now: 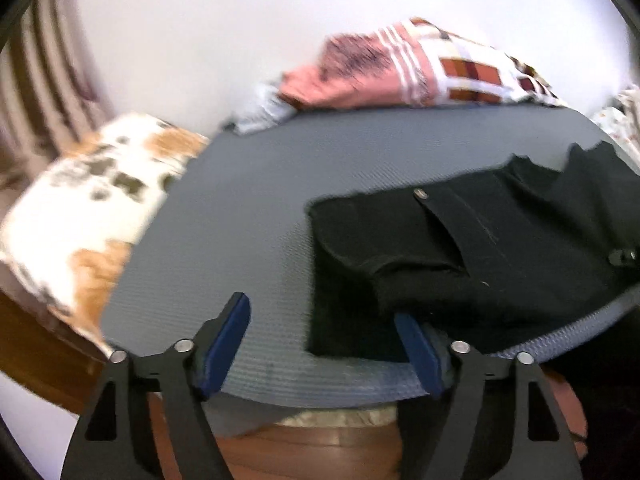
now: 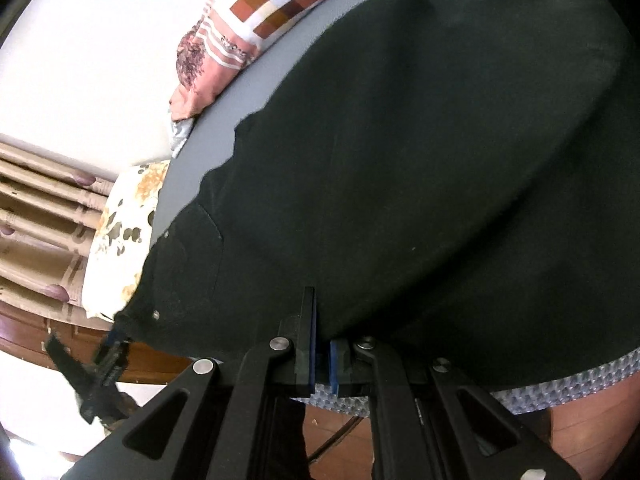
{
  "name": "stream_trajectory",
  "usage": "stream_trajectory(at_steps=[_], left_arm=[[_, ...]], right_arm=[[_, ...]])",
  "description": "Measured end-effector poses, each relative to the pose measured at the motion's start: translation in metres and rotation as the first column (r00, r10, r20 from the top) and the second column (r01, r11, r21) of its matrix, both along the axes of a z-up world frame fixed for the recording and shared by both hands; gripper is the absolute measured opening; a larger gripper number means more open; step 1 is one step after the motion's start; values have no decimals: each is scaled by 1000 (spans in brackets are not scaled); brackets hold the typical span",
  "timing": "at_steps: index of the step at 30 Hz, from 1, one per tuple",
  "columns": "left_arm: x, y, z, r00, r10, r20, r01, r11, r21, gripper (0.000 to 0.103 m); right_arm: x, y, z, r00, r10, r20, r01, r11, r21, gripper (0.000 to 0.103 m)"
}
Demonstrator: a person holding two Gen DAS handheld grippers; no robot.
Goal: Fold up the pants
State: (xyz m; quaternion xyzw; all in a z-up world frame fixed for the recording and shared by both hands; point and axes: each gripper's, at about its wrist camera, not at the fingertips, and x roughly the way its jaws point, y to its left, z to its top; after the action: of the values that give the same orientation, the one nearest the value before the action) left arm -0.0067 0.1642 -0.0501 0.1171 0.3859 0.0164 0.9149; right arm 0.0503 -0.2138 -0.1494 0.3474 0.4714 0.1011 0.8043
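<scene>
A grey mat [image 1: 248, 208] covers the table, and the black pants [image 2: 420, 160] lie folded on it near its front edge — waistband toward the floral cushion [image 1: 92, 200]. The left hand-held gripper [image 1: 322, 344] hangs released just at the pants' near corner, nothing between its blue pads. The right hand-held gripper [image 2: 322, 354] is clenched at the pants' front hem — whether cloth is pinched I cannot tell.

Black left gripper [image 1: 322, 344]; blue pads [image 1: 228, 344]; silver pivot screws [image 1: 184, 346]
</scene>
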Motion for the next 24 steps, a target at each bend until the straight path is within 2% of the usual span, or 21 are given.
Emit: stream_trajectory(at_steps=[1,2,6,9,11,15,16,17,20,22,24], left_arm=[[-3,2,5,999,41,31,-42,998,36,88],[-7,4,12,996,61,64,-64,997,44,88],[-17,-1,45,985,27,169,-21,999,-37,88],[-22,-22,62,974,-82,212,104,990,-93,95],[-11,-45,49,977,-153,152,169,980,-102,96],[8,-74,3,966,-258,37,260,955,-144,94],[16,-77,-13,962,-272,-15,266,950,-165,92],[19,-83,-21,961,-273,-55,259,948,-183,89],[30,-84,-45,955,-255,-152,214,946,-243,87],[32,-81,-54,953,-240,-185,188,947,-262,87],[32,-81,-57,954,-240,-181,186,943,-274,87]], right_arm=[[0,-1,-1,1000,0,3,0,1000,8,5],[0,-2,0,1000,3,4,-3,1000,12,5],[-1,-2,-2,1000,8,14,-8,1000,28,6],[-1,-3,-3,1000,4,18,-4,999,38,6],[-2,-5,-4,1000,8,28,-10,998,64,8],[-5,-19,-7,998,-10,61,-1,986,168,10],[-6,-25,-5,997,-27,75,12,983,183,12],[-8,-35,-2,994,-49,95,29,981,193,13],[-10,-71,7,980,-131,149,98,972,213,28],[-9,-100,11,965,-197,174,152,959,240,29],[-6,-135,13,941,-278,194,221,937,270,29]])
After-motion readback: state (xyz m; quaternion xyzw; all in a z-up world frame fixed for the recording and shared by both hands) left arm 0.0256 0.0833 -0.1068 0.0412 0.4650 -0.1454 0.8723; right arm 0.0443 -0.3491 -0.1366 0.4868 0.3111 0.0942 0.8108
